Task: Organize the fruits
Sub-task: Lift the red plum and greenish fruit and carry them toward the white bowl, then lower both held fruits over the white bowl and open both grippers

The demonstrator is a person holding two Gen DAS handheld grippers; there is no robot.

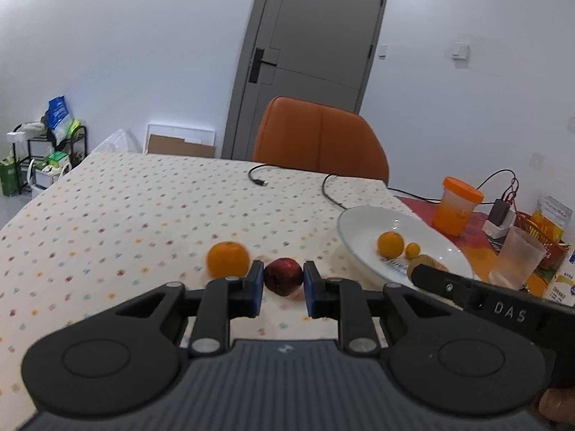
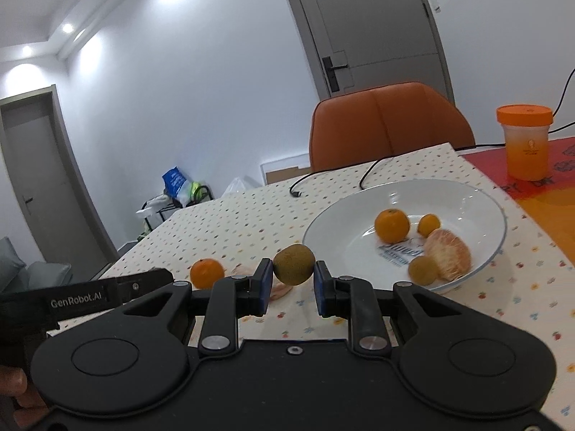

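The left gripper [image 1: 282, 283] is pinching a dark red, roundish fruit [image 1: 283, 276] between its blue pads, clear of the dotted cream tablecloth [image 1: 125, 215]. The right gripper [image 2: 291, 283] is clamping a fuzzy brown-green kiwi [image 2: 294, 264] just short of the white ceramic plate [image 2: 478, 197]. To do this well, each hand is best carrying its fruit over the rim, lowering it onto a bare patch beside the small oranges and peeled segments, and releasing only once it rests. One loose orange mandarin [image 1: 228, 259] is lying on the cloth, near the red fruit.
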